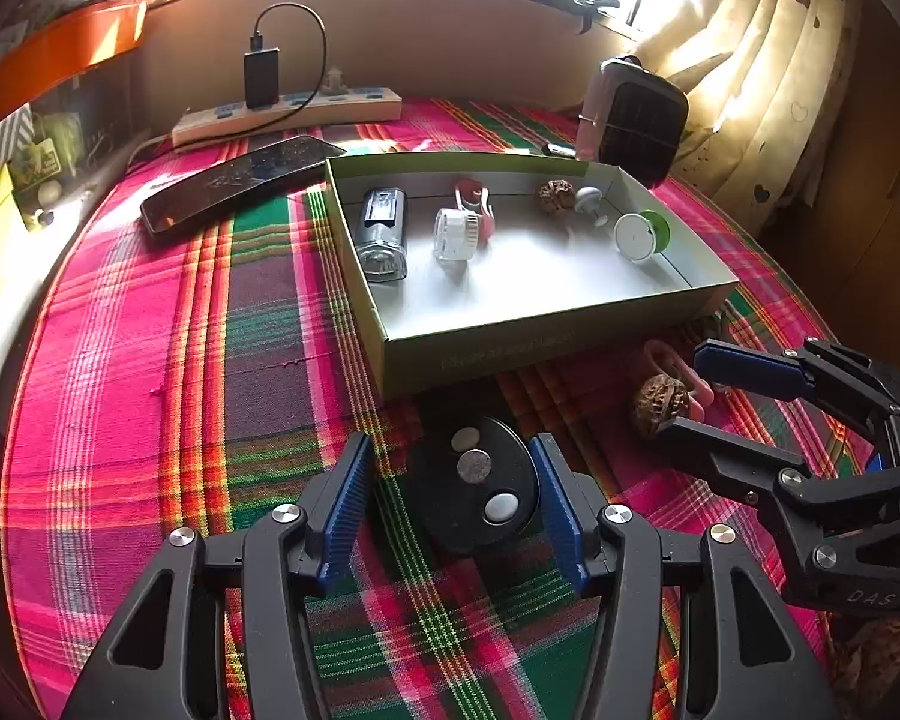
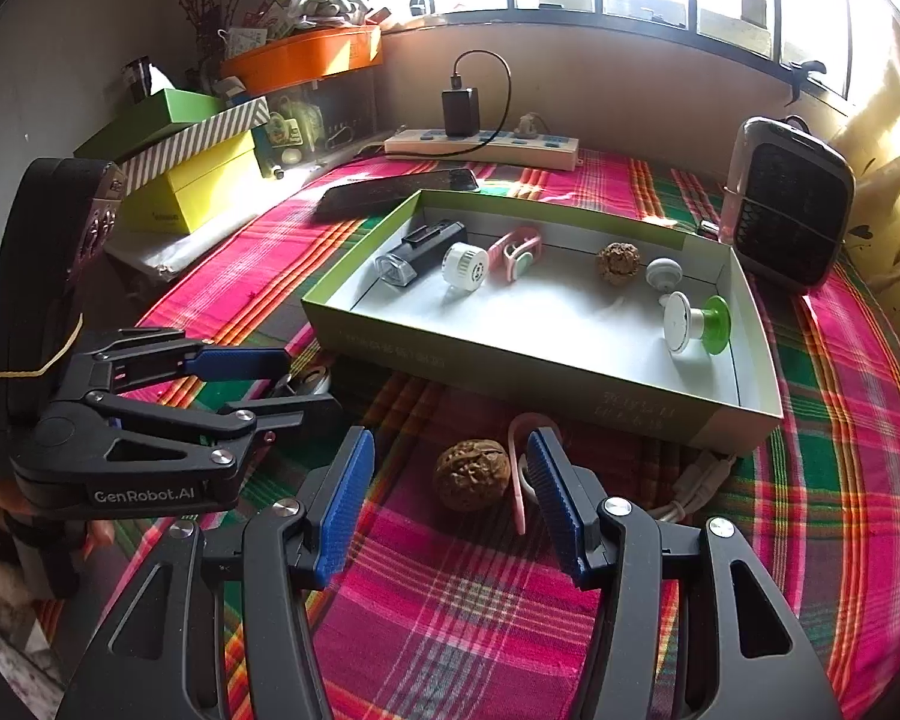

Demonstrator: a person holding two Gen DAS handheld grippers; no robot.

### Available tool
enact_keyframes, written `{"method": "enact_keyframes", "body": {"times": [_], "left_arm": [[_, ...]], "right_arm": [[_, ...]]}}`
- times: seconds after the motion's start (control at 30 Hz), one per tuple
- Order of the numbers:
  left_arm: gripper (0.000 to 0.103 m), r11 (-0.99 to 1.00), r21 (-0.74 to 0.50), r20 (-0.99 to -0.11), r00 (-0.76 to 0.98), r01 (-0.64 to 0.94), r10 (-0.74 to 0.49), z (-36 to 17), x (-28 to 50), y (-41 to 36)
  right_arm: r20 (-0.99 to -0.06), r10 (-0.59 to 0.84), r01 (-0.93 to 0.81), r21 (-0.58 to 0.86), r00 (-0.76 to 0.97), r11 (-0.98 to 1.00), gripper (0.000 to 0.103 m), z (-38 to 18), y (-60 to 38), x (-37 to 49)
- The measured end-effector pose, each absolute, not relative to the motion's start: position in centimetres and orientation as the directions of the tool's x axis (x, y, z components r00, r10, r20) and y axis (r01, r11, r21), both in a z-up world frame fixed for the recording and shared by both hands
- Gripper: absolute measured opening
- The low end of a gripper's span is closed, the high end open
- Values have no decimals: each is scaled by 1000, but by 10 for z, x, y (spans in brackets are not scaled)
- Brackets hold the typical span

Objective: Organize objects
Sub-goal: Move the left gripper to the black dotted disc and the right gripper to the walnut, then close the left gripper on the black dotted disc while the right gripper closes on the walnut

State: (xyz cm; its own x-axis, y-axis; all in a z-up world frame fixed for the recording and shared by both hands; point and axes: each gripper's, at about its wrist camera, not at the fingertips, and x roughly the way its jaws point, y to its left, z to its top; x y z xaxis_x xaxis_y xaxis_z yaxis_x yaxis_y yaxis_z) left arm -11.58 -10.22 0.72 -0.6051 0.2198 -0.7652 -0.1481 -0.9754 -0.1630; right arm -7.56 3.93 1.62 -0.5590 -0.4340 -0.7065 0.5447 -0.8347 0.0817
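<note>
A black round disc (image 1: pixel 492 495) carrying small coin-like pieces lies on the plaid cloth, between the blue pads of my left gripper (image 1: pixel 453 444). The pads stand apart from it, so the gripper is open. A brown walnut (image 2: pixel 471 474) rests beside a pink looped clip (image 2: pixel 517 498), in the gap of my open right gripper (image 2: pixel 450 438), untouched. Just beyond both stands the green box (image 2: pixel 510 363) with a white inside. It holds a bike light (image 2: pixel 420 252), a white cylinder (image 2: pixel 465 264), a pink strap piece (image 2: pixel 519 252), another walnut (image 2: pixel 618 261), a white knob (image 2: pixel 664 273) and a green-and-white spool (image 2: pixel 696 321).
A dark phone (image 1: pixel 240 180) lies behind the box, with a power strip (image 1: pixel 288 114) and charger along the wall. A small heater (image 2: pixel 789 204) stands at the back right. Stacked boxes (image 2: pixel 192 180) and an orange tray (image 2: pixel 306 54) fill the left. A white cable (image 2: pixel 699 480) lies by the box's near corner.
</note>
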Motion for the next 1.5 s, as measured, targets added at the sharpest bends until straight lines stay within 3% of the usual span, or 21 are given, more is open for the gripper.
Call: {"method": "enact_keyframes", "body": {"times": [0.47,1.13,1.23,1.4,1.5], "left_arm": [[53,-976,-159,-765,-606,-149,217,7,-115,-101],[53,-979,-135,-765,-612,-153,201,8,-114,-98],[53,-980,-130,-765,-613,-152,197,7,-114,-97],[53,-980,-130,-762,-618,-150,196,7,-113,-97],[52,-982,-119,-762,-620,-149,187,7,-112,-97]], "right_arm": [[-737,-414,513,107,-534,-852,54,5,40,-77],[-765,-332,496,19,-551,-868,54,-5,30,-89],[-766,-317,490,3,-559,-872,50,-5,30,-88],[-774,-325,500,11,-544,-866,33,-6,30,-88],[-778,-325,503,14,-538,-864,33,-8,29,-88]]}}
